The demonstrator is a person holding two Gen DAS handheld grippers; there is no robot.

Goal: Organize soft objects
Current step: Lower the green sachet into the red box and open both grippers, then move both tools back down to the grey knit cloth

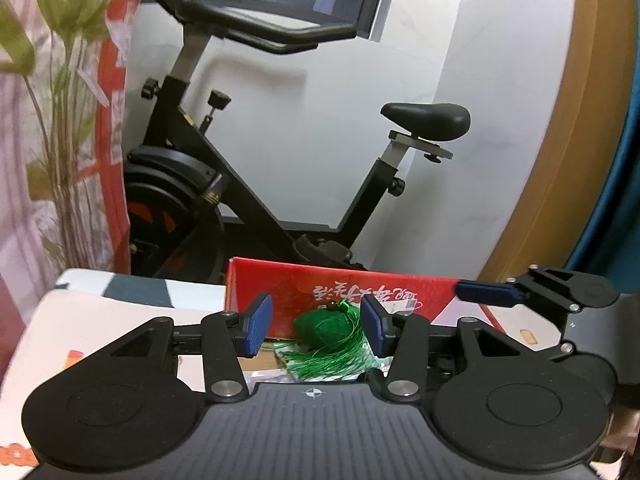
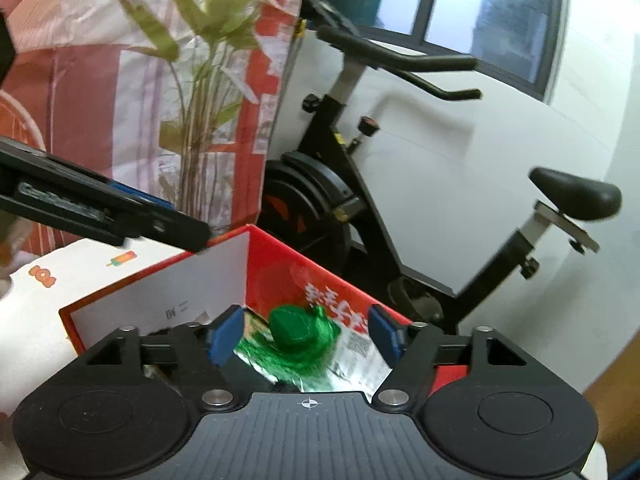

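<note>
The step in hand appears to be gathering soft items into the red box, whose far wall crosses the lower middle of the left wrist view; a green tasselled sachet lies inside it on crinkled foil packets, so this piece looks already placed; the next move likely calls for lifting both tools clear of the box and seeking another soft item, though none is plainly visible. The left gripper sits low over the box, level, its blue pads spread apart either side of the sachet, gripping nothing; whether the tassel threads brush the right-hand pad cannot be told. The right gripper hovers over the box from another angle, in the lower centre of its own view, jaws likewise wide and empty, the sachet framed between them. In the left wrist view the right tool's blue finger shows at the right edge, just above the box wall. An exercise bike stands behind, with a leafy plant at upper left.
</note>
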